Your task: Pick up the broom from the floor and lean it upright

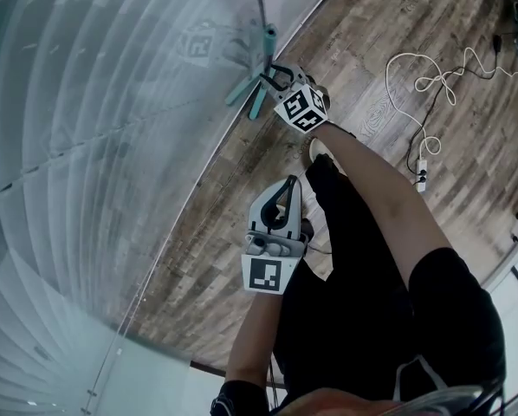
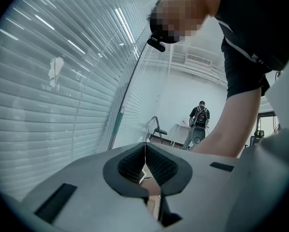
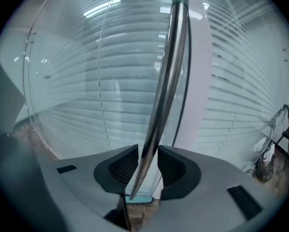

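Broom (image 3: 166, 95) is leaning against the glass wall (image 3: 77, 91) — right gripper (image 3: 148, 168) standing open around it, left gripper (image 2: 145, 164) closed, empty; a snagging jaw could topple it.

Floor here is grey-brown wood-plank flooring (image 1: 216, 232). In the head view we see it as a diagonal band from upper right to lower left, and its left edge meets the base of a glass wall with blinds (image 1: 86, 146).

Directly on it:
- The teal plastic broom head (image 1: 256, 104), top centre, sits right at the glass line.
- A white cable (image 1: 415, 68) is looped at upper right and runs down to a white power strip (image 1: 423, 176) at mid right.
- A dark cable (image 1: 501, 42) lies in the top right corner.
- One light-coloured shoe (image 1: 320, 151) is planted at frame centre.

In the left gripper view we also get a black folding chair (image 2: 157, 129) standing far back, near centre.
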Motion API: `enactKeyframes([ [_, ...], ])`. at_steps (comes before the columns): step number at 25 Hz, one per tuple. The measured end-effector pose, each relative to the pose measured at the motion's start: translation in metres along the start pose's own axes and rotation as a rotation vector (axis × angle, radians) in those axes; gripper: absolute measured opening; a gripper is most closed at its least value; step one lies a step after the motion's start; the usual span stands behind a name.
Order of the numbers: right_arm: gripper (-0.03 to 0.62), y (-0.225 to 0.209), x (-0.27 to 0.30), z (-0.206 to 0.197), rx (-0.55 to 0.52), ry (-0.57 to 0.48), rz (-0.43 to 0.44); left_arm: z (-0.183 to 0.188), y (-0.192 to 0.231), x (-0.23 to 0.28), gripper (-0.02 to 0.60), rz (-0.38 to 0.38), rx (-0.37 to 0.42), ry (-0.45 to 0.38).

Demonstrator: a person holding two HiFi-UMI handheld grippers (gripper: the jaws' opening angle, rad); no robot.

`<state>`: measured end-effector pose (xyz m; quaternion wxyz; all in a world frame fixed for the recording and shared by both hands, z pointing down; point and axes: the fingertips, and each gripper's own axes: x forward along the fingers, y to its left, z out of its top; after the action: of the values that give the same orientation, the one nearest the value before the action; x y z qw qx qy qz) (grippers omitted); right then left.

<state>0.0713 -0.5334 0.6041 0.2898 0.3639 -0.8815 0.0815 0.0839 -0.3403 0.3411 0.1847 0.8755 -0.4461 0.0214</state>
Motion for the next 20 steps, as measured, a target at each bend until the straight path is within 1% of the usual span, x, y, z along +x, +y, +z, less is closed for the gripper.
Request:
enactKeyframes([
  [3, 0.112, -0.015, -0.018, 0.019, 0.046, -0.115, -0.043, 0.000, -0.001, -0.003, 0.020, -0.001, -0.007, -0.001],
  [4, 0.110, -0.019, -0.023, 0.024, 0.073, -0.146, -0.047, -0.001, -0.002, -0.004, 0.020, -0.001, -0.011, 0.000],
  [6, 0.095, -0.020, -0.029, 0.029, 0.125, -0.181, -0.026, -0.001, -0.004, -0.006, 0.020, -0.003, -0.018, 0.003],
  [8, 0.087, -0.019, -0.036, 0.030, 0.153, -0.187, -0.013, -0.001, -0.007, -0.008, 0.020, -0.008, -0.020, 0.009],
  [11, 0.083, -0.021, -0.051, 0.030, 0.179, -0.185, -0.024, 0.003, -0.011, -0.011, 0.020, -0.018, -0.015, 0.019],
  [15, 0.081, -0.016, -0.081, 0.028, 0.212, -0.176, -0.036, 0.014, -0.021, -0.021, 0.020, -0.034, 0.027, -0.001],
  [17, 0.081, -0.013, -0.099, 0.022, 0.228, -0.169, -0.042, 0.016, -0.027, -0.027, 0.020, -0.040, 0.012, -0.003],
  [20, 0.081, -0.013, -0.126, 0.014, 0.263, -0.158, -0.051, 0.019, -0.040, -0.036, 0.020, -0.071, -0.003, 0.003],
])
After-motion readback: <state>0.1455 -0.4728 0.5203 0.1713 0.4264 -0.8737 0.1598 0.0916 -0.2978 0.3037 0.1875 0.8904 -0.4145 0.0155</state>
